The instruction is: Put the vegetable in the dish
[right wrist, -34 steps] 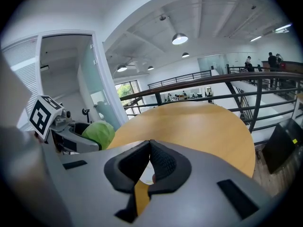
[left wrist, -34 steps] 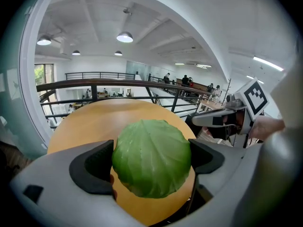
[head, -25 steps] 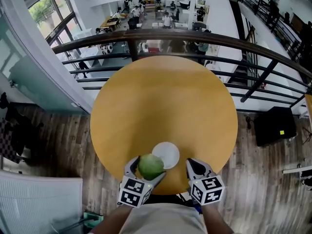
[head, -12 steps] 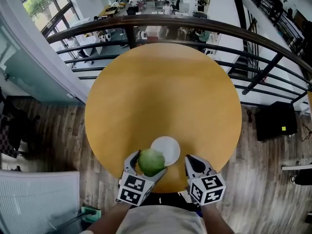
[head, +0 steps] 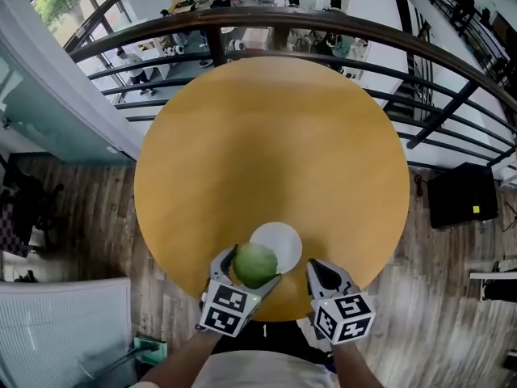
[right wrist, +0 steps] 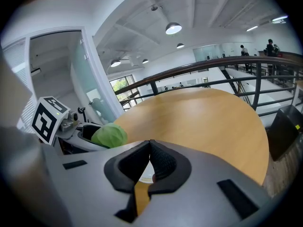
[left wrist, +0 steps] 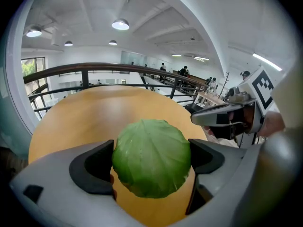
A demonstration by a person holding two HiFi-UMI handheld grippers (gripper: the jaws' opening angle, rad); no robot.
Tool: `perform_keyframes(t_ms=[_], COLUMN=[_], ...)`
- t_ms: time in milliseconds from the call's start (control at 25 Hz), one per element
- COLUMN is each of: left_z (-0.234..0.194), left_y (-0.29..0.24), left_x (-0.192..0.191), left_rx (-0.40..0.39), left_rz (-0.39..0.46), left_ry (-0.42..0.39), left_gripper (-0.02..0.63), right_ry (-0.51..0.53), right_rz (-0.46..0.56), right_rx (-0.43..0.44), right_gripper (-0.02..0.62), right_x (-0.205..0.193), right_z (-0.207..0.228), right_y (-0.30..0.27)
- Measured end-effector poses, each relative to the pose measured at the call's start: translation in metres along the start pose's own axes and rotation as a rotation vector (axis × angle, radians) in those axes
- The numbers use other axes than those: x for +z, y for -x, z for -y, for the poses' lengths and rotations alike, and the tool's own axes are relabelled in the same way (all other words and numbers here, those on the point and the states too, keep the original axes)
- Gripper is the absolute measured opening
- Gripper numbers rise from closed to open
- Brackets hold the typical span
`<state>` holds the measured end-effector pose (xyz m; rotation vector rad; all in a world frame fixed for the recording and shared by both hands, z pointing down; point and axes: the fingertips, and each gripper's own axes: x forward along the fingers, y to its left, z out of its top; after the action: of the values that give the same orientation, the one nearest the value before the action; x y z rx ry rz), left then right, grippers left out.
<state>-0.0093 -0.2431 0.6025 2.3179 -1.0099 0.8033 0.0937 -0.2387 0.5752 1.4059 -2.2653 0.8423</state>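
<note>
Head view showed the left gripper (head: 249,268) clamped on the green cabbage (head: 255,263), which was poised over the near-left rim of the white dish (head: 284,245), apparently lined up for the drop. Just to the right, the right gripper (head: 318,270) waited empty, jaws pressed together, clear of the dish.

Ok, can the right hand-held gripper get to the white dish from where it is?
Probably yes. The dish sits just ahead-left of the right hand-held gripper with bare table between; the cabbage covers only its left edge.
</note>
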Motion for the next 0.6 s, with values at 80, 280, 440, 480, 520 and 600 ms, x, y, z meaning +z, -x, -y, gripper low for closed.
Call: perform_keyframes(t_ms=[80, 280, 440, 480, 520, 600], left_z=[0.000, -0.005, -0.010, -0.010, -0.011, -0.011], left_y=[-0.010, -0.035, -0.052, -0.056, -0.061, -0.069], left_x=[-0.004, -0.009, -0.016, -0.017, -0.019, -0.021], left_rx=[-0.006, -0.019, -0.021, -0.023, -0.025, -0.028], left_rz=[-0.018, -0.056, -0.081, -0.087, -0.092, -0.101], left_ry=[-0.002, 0.002, 0.000, -0.005, -0.013, -0.029], left_gripper=[0.483, 0.482, 0.482, 0.482, 0.482, 0.482], right_ry=[-0.011, -0.032, -0.048, -0.054, -0.061, -0.070], right_rz=[-0.005, -0.021, -0.037, -0.040, -0.042, -0.045], right_rx=[-0.002, -0.010, -0.017, -0.020, -0.022, -0.022], right_gripper=[0.023, 0.023, 0.023, 0.023, 0.023, 0.023], right_x=[-0.004, -0.008, -0.017, -0.019, -0.021, -0.022], right_z=[0.004, 0.015, 0.022, 0.024, 0.026, 0.027], right_y=[-0.004, -0.013, -0.019, -0.020, -0.021, -0.024])
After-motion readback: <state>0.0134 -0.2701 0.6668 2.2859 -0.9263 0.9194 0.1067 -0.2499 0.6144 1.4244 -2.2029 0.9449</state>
